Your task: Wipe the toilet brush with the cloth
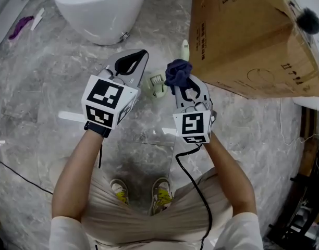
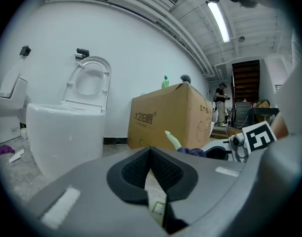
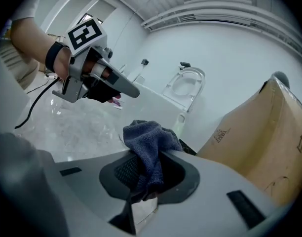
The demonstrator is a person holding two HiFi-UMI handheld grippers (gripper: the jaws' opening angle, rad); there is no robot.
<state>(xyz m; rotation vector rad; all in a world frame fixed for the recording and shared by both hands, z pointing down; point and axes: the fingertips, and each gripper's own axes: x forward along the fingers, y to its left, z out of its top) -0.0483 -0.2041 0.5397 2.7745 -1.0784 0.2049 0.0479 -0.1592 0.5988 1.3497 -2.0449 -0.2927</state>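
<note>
My right gripper [image 1: 182, 85] is shut on a dark blue cloth [image 1: 178, 71], which bunches up above the jaws [image 3: 148, 142]. The toilet brush stands on the floor between the two grippers: a pale green handle [image 1: 185, 50] rises beside the cloth, and the green base with white bristles [image 1: 157, 85] sits lower down. My left gripper [image 1: 142, 55] is just left of the brush base, with its jaws closed at the tips and nothing between them. In the left gripper view the brush handle [image 2: 172, 139] shows past the jaws, next to the cloth [image 2: 193, 152].
A white toilet [image 1: 99, 7] stands ahead on the left. A large cardboard box [image 1: 248, 35] fills the right, close behind the brush. The floor is grey marbled stone [image 1: 45, 87]. A purple item [image 1: 20, 27] lies far left. A black cable [image 1: 193, 191] trails from the right gripper.
</note>
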